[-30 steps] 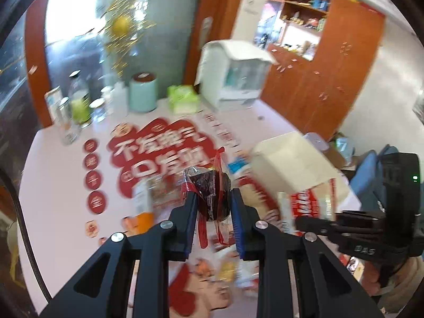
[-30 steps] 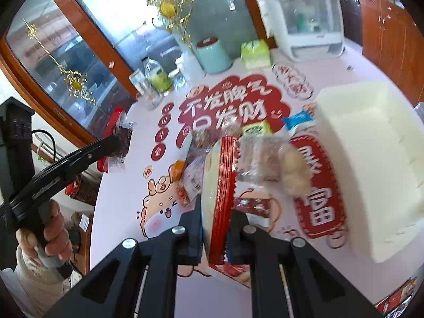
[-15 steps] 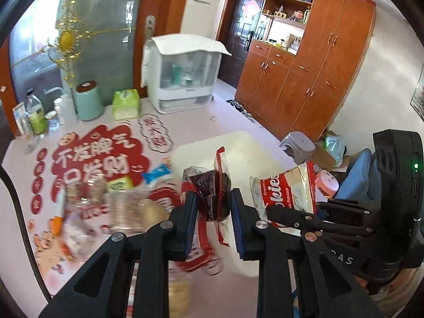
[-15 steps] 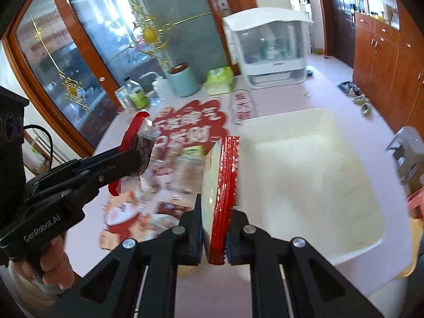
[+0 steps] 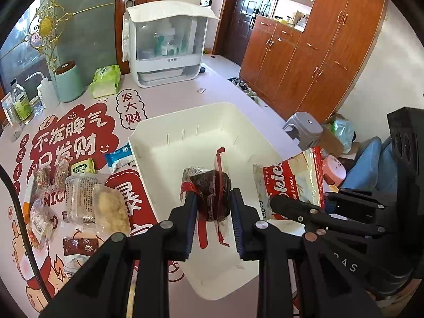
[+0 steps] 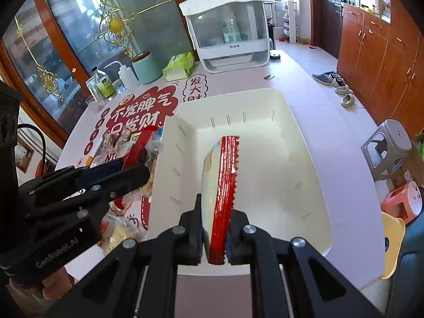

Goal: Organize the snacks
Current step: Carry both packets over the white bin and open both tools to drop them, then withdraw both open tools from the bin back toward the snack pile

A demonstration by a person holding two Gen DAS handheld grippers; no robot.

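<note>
So both tongs were loaded up over the white bin (image 5: 159,143). The left tongs (image 5: 214,208) were pinching a dark snack in a clear wrapper with red stripes (image 5: 212,188), held above the bin's near left part. The right tongs (image 6: 214,234) were clamped on a cookie bag (image 6: 220,182) by its red crimped edge, hanging over the bin's near side. The rest of the snacks (image 5: 79,196) were piled on the worktop (image 5: 164,98) left of the bin, on the red-lettered mat (image 5: 69,132).
</note>
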